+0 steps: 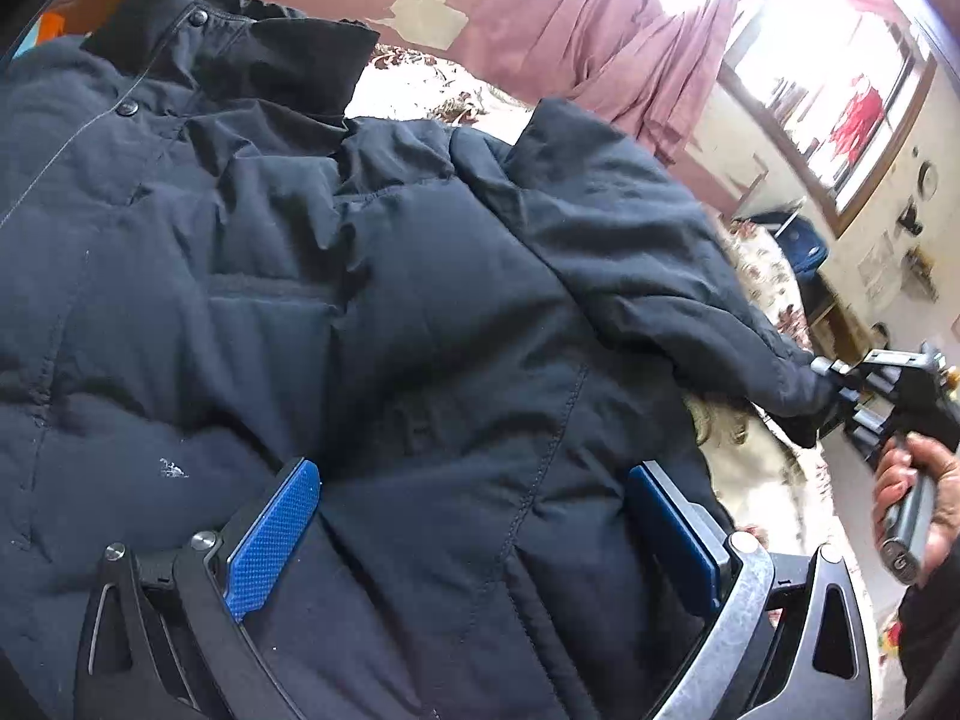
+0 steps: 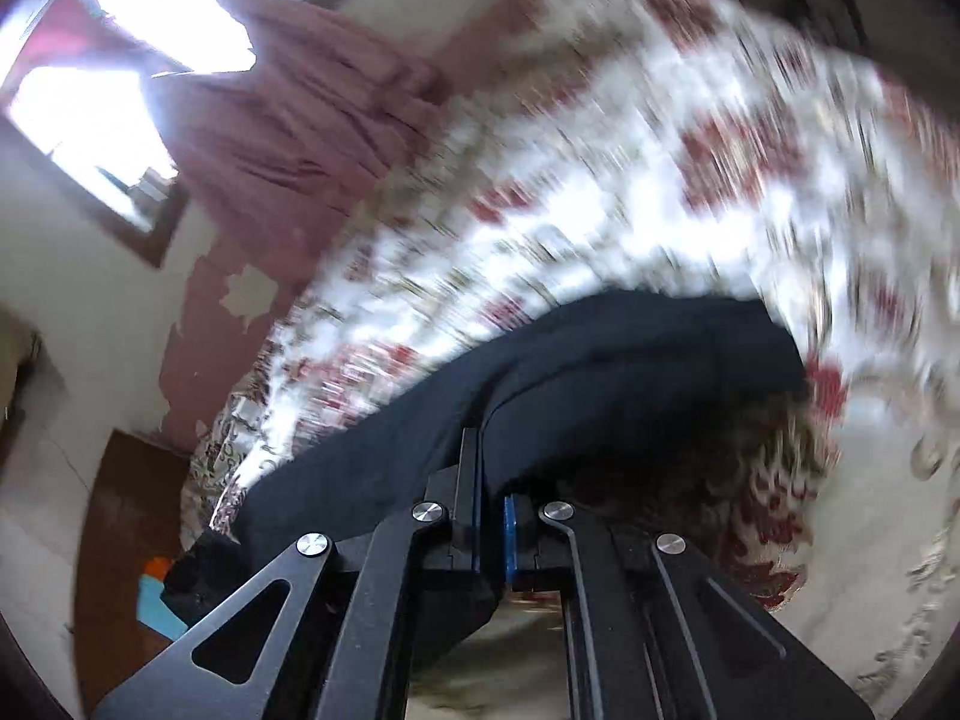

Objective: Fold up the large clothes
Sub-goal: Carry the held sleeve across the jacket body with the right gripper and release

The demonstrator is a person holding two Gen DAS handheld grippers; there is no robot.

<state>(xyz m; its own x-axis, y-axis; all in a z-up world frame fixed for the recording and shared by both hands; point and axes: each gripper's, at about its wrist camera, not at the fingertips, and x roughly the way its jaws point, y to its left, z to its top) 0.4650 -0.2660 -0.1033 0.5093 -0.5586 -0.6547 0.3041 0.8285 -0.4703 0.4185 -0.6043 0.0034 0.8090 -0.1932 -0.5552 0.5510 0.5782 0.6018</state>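
Right gripper (image 2: 489,480) is clamped on the sleeve (image 1: 690,276) of the dark jacket (image 1: 360,330) lying on the floral bedspread (image 2: 660,180), left gripper (image 1: 474,516) spread over it; next, probably, fold the sleeve across.

A large dark navy padded jacket of quilted fabric (image 1: 372,312) is spread front-up on a bed with a floral cover (image 2: 630,180). Its black collar with snap buttons (image 1: 240,42) is seen at the far end. One sleeve (image 1: 648,264) is drawn out to the side, its cuff lifted clear of the bed.
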